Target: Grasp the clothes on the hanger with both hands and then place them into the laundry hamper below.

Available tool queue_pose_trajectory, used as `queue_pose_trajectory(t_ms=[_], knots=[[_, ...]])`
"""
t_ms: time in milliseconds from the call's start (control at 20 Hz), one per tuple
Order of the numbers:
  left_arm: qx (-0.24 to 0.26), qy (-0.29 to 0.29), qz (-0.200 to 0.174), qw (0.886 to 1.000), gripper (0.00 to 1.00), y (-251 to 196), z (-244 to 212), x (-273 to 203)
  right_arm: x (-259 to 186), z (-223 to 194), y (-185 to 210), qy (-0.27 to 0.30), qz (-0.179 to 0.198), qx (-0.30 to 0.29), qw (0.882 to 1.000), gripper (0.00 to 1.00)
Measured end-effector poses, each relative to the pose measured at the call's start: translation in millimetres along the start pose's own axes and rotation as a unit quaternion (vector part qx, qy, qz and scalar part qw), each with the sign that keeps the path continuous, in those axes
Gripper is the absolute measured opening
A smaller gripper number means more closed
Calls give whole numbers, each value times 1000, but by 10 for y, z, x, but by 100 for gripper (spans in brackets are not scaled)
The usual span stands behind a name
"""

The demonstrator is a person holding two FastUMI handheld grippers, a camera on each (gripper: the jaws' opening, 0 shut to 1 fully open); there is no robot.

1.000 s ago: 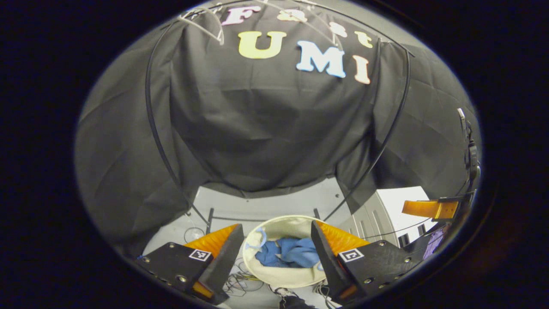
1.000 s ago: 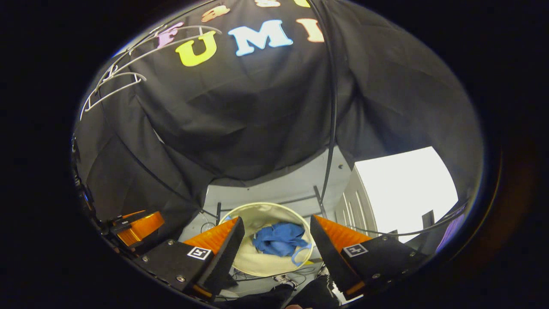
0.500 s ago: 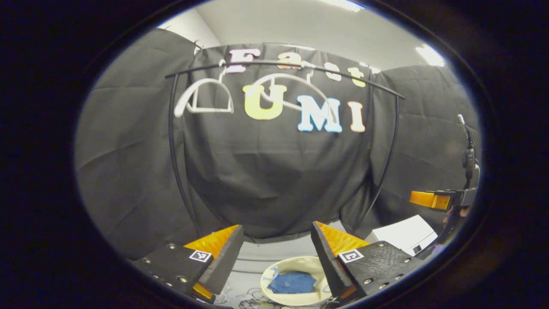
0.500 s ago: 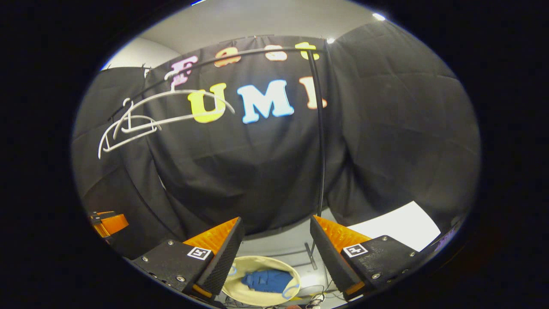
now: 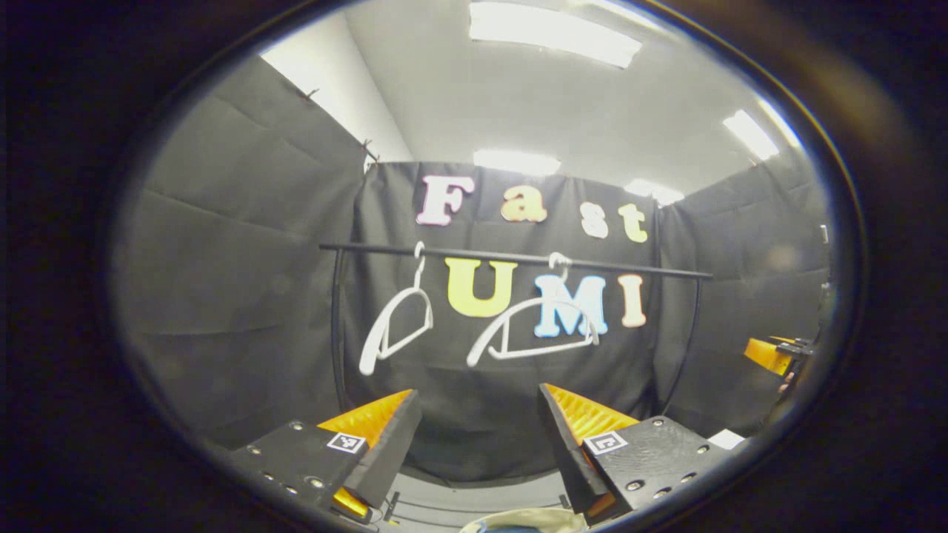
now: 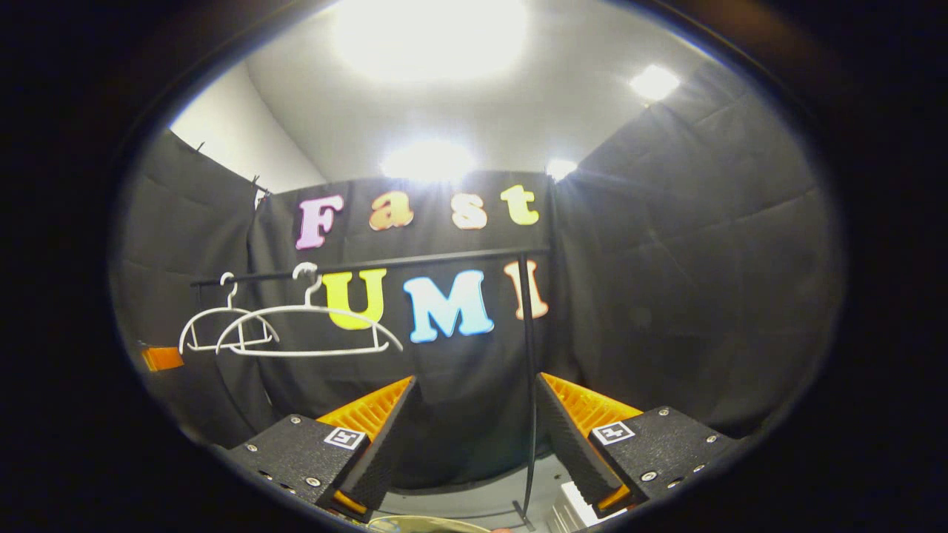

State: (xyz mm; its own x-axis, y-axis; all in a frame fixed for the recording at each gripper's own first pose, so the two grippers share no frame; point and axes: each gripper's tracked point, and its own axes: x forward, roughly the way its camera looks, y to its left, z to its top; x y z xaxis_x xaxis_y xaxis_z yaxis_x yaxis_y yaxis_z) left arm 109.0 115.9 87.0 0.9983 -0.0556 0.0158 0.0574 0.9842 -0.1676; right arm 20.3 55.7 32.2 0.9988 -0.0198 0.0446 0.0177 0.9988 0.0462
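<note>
Location: staged recording booth inside institutional room, not home. Evidence: black cloth [image 5: 244,296] draped as walls on three sides around me; plain white ceiling with panel lights [image 5: 552,33] above cloth edge; black garment rail [image 5: 518,259] carrying two bare white hangers [image 5: 537,326]; pale floor strip [image 6: 474,500] under cloth hem.

The left gripper [image 5: 478,444], fingers spread and empty, faces a black rail [image 5: 518,259] carrying two bare white hangers [image 5: 533,326], with the hamper's rim [image 5: 518,522] below.
</note>
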Motion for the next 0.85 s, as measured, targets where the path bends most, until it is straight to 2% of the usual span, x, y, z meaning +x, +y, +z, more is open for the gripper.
queue_pose_trajectory(t_ms=[100, 250, 300, 450, 500, 850], knots=[[-2, -18, 7, 1000, 92, 46, 165, -56, -9, 153, -129, -18, -17, -10, 1000, 90], [-4, -30, 22, 999, 92, 125, 185, -102, -97, 229, -286, -23, -34, -12, 999, 99], [-4, -37, 27, 999, 92, 158, 189, -142, -114, 211, -351, -23, -40, -11, 999, 90], [-15, -35, 35, 999, 92, 174, 134, -175, -149, 146, -488, -10, -54, -10, 998, 90], [-17, -31, 37, 999, 92, 176, 101, -156, -148, 128, -501, -7, -54, -9, 998, 95], [-16, -21, 40, 999, 92, 167, 36, -146, -163, -14, -439, 15, -40, -5, 999, 95]])
